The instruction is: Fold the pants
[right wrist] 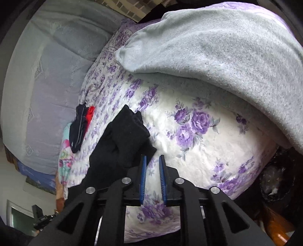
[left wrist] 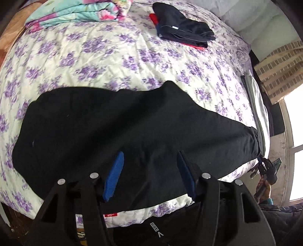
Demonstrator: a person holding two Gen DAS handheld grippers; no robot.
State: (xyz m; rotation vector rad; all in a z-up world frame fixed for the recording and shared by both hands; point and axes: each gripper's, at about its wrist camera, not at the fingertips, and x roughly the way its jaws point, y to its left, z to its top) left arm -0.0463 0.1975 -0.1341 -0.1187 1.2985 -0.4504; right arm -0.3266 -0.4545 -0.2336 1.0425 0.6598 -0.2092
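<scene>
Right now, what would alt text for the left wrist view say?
Black pants lie spread across a purple-flowered bedspread, with the open left gripper above them, holding nothing. Beyond lie a stack of folded dark clothes and a pastel blanket.

Left wrist view: pants lay across frame centre on bed; folded clothes pile upper right behind them; folded blanket upper left.
</scene>
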